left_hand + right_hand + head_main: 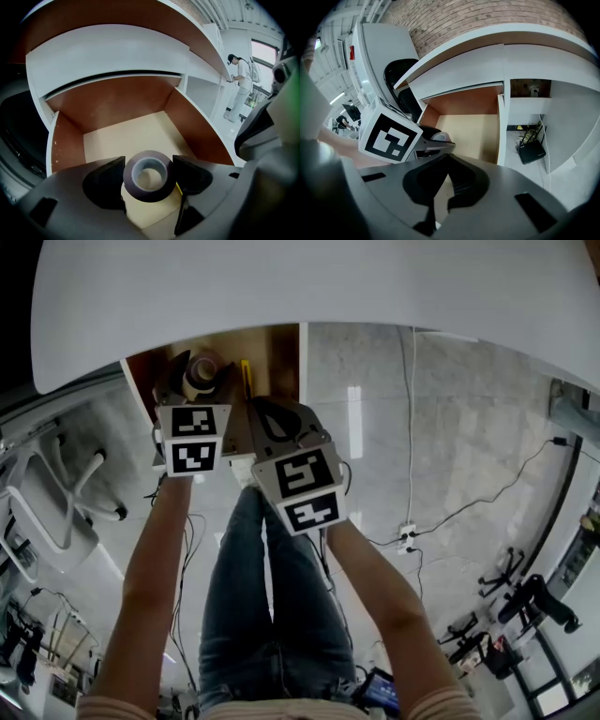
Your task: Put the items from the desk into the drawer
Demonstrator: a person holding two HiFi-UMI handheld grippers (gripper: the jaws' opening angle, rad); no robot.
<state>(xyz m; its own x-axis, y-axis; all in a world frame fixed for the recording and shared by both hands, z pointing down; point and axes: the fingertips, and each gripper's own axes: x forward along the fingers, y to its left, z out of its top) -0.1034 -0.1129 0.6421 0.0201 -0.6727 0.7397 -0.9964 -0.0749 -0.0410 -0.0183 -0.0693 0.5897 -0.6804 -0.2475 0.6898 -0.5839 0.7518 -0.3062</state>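
Left gripper view: jaws of the left gripper (149, 174) part-open, clamped on either side of a dark tape roll (140, 192), held above the open drawer (131, 133).

Right gripper view: right gripper (449, 161) jaws pressed together, nothing seen between them. It sits just beside the left gripper (391, 136), with the drawer (473, 131) ahead.

Head view: both grippers are at the drawer (281, 352), under the front edge of the white desk (281, 287). A yellow strip (246, 376) shows between them.

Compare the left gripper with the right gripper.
The left gripper has its jaws apart, clamped on a dark brown tape roll; the right gripper has its jaws shut together. The left carries a load; the right is empty. Both face the open wooden drawer.
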